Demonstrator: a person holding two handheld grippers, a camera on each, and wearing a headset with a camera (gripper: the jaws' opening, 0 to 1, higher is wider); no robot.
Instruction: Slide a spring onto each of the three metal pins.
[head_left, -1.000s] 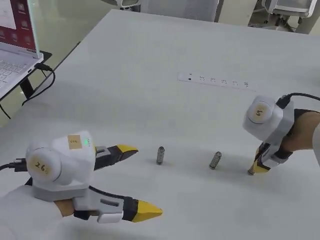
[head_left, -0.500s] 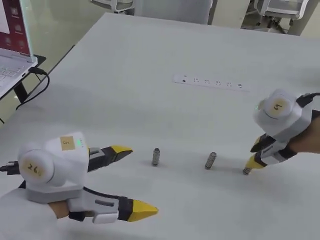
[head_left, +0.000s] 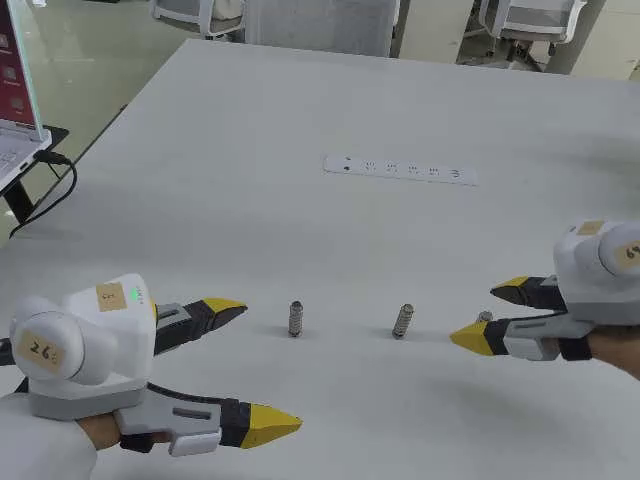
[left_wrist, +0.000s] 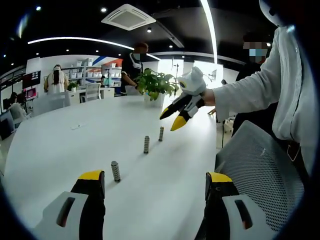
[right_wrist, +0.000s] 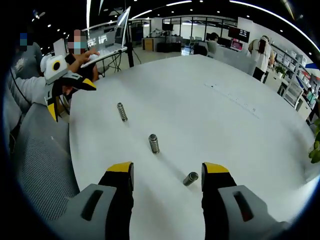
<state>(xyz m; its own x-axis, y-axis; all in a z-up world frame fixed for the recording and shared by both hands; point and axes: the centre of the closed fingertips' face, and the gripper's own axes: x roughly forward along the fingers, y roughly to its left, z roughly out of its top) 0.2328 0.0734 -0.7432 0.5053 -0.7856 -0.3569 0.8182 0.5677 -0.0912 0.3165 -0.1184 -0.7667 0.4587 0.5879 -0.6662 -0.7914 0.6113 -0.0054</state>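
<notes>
Left tool (head_left: 269, 367) wide, low over table (head_left: 300, 130); right tool (head_left: 475, 314) wide, spring (right_wrist: 190, 178) between tips.

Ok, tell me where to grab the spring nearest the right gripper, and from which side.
Pinch the spring across its coiled sides at mid-length, not by the ends. It looks tipped over, with one end toward the right gripper, and it lies between that gripper's open jaws. So come straight in from that side, low along the table.

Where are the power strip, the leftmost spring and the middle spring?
power strip (head_left: 400, 169), head view, middle of its white body.
leftmost spring (head_left: 296, 318), head view, middle of its coils.
middle spring (head_left: 403, 320), head view, middle of its coils.
</notes>
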